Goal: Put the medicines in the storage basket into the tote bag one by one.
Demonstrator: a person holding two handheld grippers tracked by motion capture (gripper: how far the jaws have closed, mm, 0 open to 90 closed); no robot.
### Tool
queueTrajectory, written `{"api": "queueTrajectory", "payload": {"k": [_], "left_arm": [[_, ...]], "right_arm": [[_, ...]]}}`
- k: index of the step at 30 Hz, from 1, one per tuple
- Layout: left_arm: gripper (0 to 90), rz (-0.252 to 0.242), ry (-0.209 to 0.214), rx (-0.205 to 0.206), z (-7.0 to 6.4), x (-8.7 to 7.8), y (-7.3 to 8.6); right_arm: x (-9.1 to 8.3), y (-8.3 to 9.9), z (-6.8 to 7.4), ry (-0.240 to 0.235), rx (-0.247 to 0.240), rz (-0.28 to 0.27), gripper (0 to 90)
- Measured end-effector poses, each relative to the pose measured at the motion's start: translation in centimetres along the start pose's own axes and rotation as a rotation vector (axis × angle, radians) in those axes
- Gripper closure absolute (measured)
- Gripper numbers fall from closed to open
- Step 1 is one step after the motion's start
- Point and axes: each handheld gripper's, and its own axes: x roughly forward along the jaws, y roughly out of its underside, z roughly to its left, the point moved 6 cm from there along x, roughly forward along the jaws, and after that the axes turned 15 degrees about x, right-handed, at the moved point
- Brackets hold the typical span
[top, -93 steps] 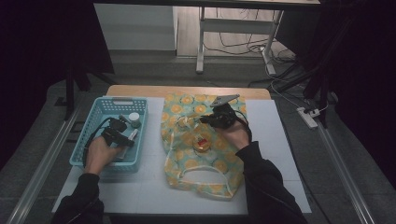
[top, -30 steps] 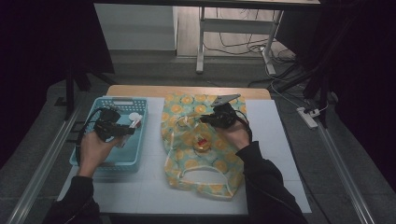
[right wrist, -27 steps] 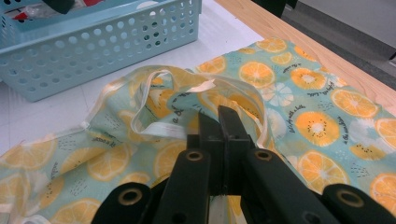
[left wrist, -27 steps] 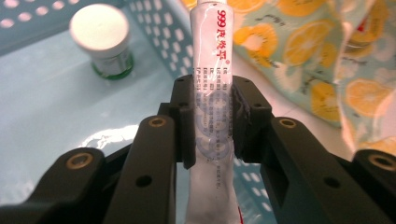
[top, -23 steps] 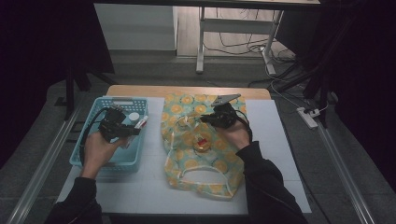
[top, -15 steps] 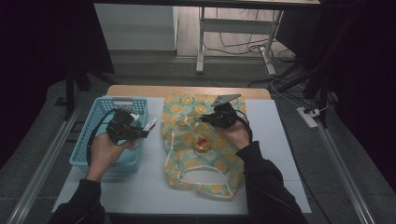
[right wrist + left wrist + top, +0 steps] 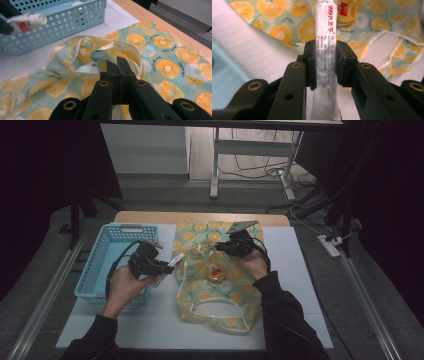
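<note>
My left gripper [image 7: 325, 68] pinches a white plastic tube w/ red print [image 7: 325, 50] across its middle, held just right of the light-blue perforated plastic basket [image 7: 107, 257], at the left edge of the orange-slice-print fabric bag [image 7: 220, 295]. My right gripper [image 7: 117, 65], jaws pressed together on the bag's far rim, lifts it. Small round jar w/ red label [image 7: 216, 272] sits mid-bag.

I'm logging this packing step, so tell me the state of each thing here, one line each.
Left gripper: shut on the tube, between basket and bag.
Tube: capped, clamped across its middle, off the table.
Right gripper: shut on the bag's edge.
Bag: lying flat, mouth edge lifted.
Small jar: upright on the bag, lid on.
Basket: on the table, left of the bag.
</note>
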Motion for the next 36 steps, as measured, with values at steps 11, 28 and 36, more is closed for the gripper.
{"api": "queueTrajectory", "payload": {"k": [11,28,36], "left_arm": [[72.7,0.007,0.059,0.056,-2.3,2.7,-1.8],[72.7,0.032,0.086,0.096,-3.7,6.9,-4.8],[72.7,0.038,0.074,0.096,-3.5,8.8,-6.1]], "right_arm": [[-0.1,0.0,0.1,0.001,0.001,-0.003,90.0],[0.0,-0.1,0.1,0.000,0.002,-0.008,90.0],[-0.1,-0.2,0.2,0.000,0.004,-0.012,90.0]]}}
